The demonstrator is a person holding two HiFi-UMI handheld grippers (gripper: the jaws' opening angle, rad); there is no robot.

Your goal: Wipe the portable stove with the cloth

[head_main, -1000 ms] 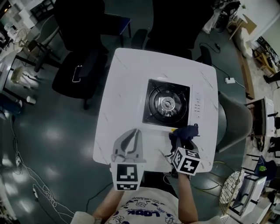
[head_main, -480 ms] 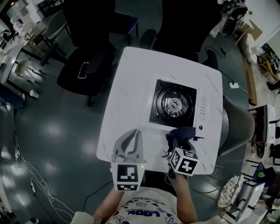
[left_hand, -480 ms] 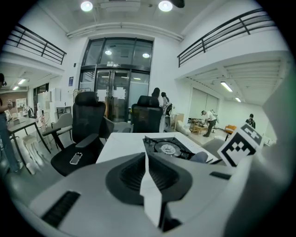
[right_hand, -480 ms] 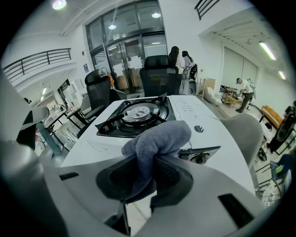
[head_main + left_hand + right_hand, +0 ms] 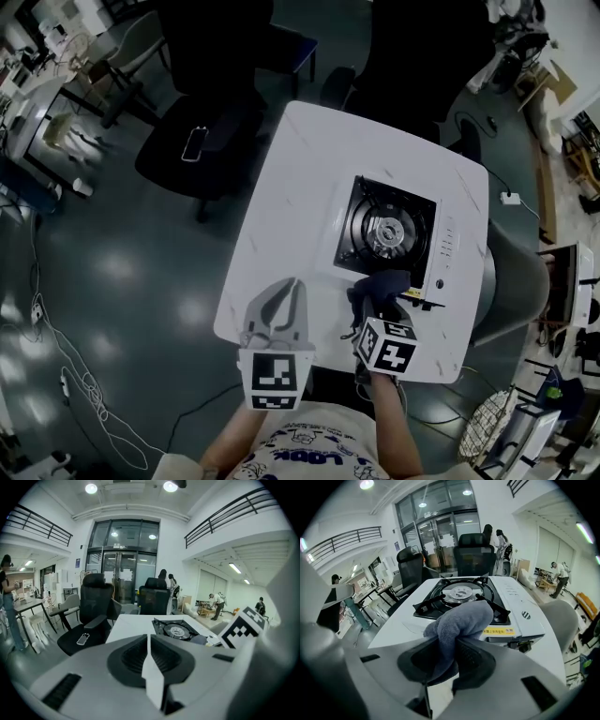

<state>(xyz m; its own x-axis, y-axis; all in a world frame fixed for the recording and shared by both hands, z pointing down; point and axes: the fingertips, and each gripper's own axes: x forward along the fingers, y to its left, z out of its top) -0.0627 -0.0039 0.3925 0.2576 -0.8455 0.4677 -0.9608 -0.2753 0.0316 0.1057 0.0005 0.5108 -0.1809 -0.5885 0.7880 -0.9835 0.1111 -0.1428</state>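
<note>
The portable stove (image 5: 394,234) lies on the white table (image 5: 300,206), its black burner (image 5: 461,592) and white control strip (image 5: 520,604) facing me. A grey-blue cloth (image 5: 380,288) is bunched at the stove's near edge. My right gripper (image 5: 370,305) is shut on the cloth (image 5: 457,623), which bulges out ahead of the jaws just short of the burner grate. My left gripper (image 5: 279,305) hangs over the table's near-left edge, jaws pressed together with nothing between them. In the left gripper view the stove (image 5: 178,630) shows ahead to the right.
Black office chairs (image 5: 202,122) stand beyond the table's far and left sides; one seat carries a phone (image 5: 195,143). A grey round chair (image 5: 511,281) sits right of the table. Cables lie on the floor (image 5: 56,356) at left.
The right gripper has carried the cloth a little forward to the stove's near edge. The head view has shifted, so table and stove sit further right. The left gripper has stayed put.
</note>
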